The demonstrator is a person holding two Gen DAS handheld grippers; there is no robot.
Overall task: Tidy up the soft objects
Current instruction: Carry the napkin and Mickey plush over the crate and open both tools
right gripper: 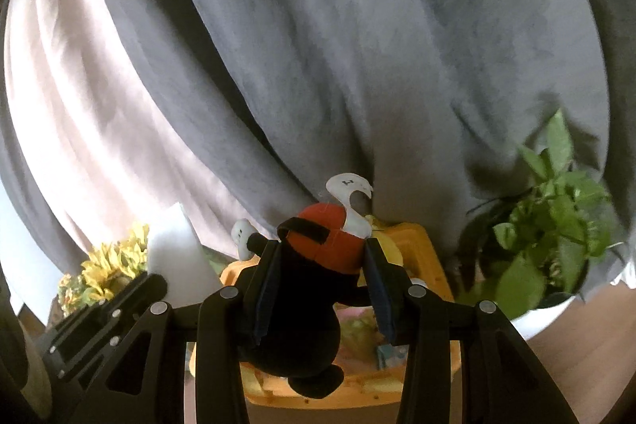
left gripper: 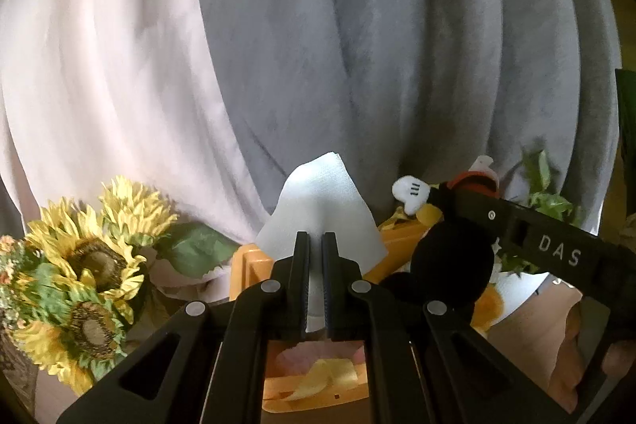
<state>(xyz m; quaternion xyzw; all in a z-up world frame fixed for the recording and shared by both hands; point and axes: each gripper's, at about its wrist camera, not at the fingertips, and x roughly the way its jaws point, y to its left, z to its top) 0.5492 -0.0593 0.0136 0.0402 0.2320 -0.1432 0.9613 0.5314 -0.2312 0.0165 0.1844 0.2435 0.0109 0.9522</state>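
My left gripper [left gripper: 316,239] is shut on a white folded cloth [left gripper: 322,201], which sticks up between the fingers above an orange basket [left gripper: 254,265]. My right gripper [right gripper: 318,245] is shut on a black mouse plush toy [right gripper: 294,336] with red shorts and white gloves, held above the same orange basket [right gripper: 421,245]. The plush also shows in the left wrist view [left gripper: 449,257], right of the cloth, with the right gripper's arm across it. The white cloth shows in the right wrist view [right gripper: 175,245], at the left. Soft items lie inside the basket, partly hidden.
Grey curtains [left gripper: 397,46] and a pale sheer curtain [left gripper: 99,66] hang close behind. Artificial sunflowers [left gripper: 87,257] stand to the left. A green potted plant [right gripper: 548,233] in a white pot stands to the right. A wooden surface [right gripper: 576,356] lies below.
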